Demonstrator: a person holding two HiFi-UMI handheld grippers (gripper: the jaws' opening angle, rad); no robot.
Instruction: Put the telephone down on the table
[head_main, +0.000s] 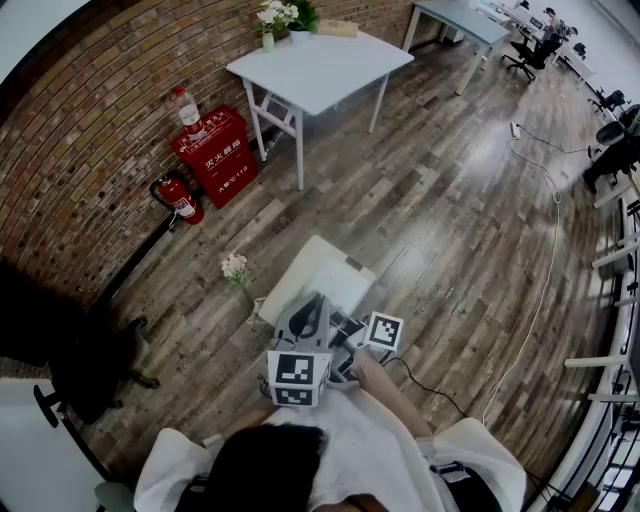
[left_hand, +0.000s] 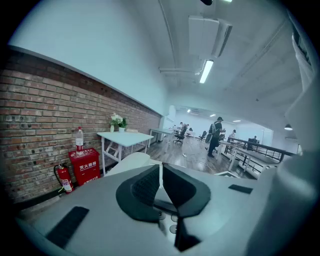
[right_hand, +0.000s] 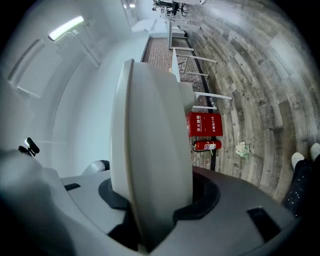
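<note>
The white telephone fills the middle of the right gripper view, standing on edge between the jaws, and my right gripper is shut on it. In the head view the right gripper is close to my body, beside the left gripper, both over the near edge of a small white table. In the left gripper view the left gripper has its dark pads pressed together with nothing between them. A few round telephone keys show just below them.
A brick wall runs along the left with a red fire-equipment box and an extinguisher. A larger white table stands further off. White flowers lie on the wooden floor, a cable trails at right, and a black chair stands at left.
</note>
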